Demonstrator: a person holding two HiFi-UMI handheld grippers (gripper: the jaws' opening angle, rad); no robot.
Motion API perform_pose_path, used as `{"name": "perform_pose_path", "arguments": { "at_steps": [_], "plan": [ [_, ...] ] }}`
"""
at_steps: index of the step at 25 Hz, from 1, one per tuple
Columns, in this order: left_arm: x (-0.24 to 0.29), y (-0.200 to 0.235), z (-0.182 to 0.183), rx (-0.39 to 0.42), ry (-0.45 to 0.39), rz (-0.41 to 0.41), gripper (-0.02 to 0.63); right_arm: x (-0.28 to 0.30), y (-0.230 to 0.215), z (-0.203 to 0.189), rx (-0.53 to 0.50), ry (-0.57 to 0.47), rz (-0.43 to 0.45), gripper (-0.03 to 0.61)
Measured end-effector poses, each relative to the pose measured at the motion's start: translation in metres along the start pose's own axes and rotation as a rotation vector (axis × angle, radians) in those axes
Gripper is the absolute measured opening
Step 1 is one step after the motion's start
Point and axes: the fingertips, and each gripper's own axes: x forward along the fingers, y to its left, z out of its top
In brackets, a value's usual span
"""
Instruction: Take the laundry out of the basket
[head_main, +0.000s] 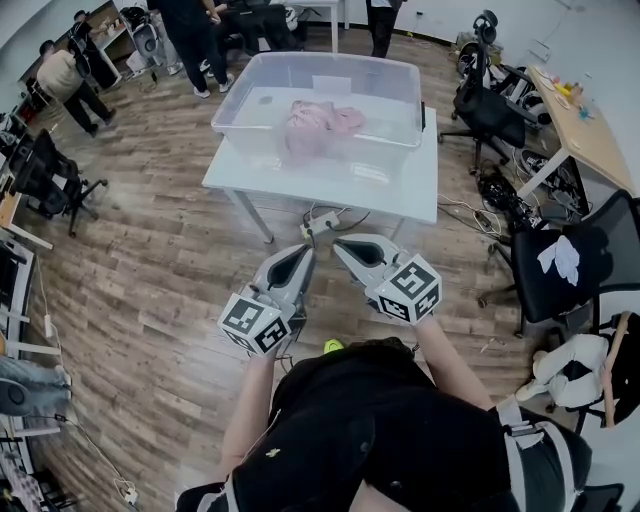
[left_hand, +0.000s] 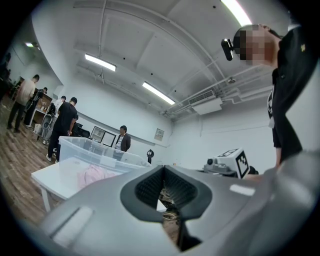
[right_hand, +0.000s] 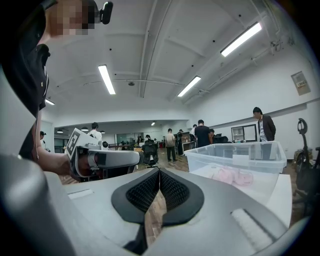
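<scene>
A clear plastic basket stands on a white table ahead of me, with pink laundry lying in it. My left gripper and right gripper hang side by side in front of the table's near edge, well short of the basket. Both are shut with nothing between the jaws. In the left gripper view the left gripper points level, with the basket and laundry at lower left. In the right gripper view the right gripper has the basket and laundry at right.
Black office chairs stand at right and far left. Cables and a power strip lie on the wooden floor under the table. A wooden desk is at the right. Several people stand beyond the table.
</scene>
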Motion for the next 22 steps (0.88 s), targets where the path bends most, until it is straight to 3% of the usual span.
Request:
{"name": "perform_pose_path", "arguments": {
  "at_steps": [22],
  "plan": [
    [0.001, 0.004, -0.024, -0.040, 0.017, -0.034, 0.009, 0.006, 0.004, -0.027, 0.024, 0.049, -0.026, 0.005]
  ]
}}
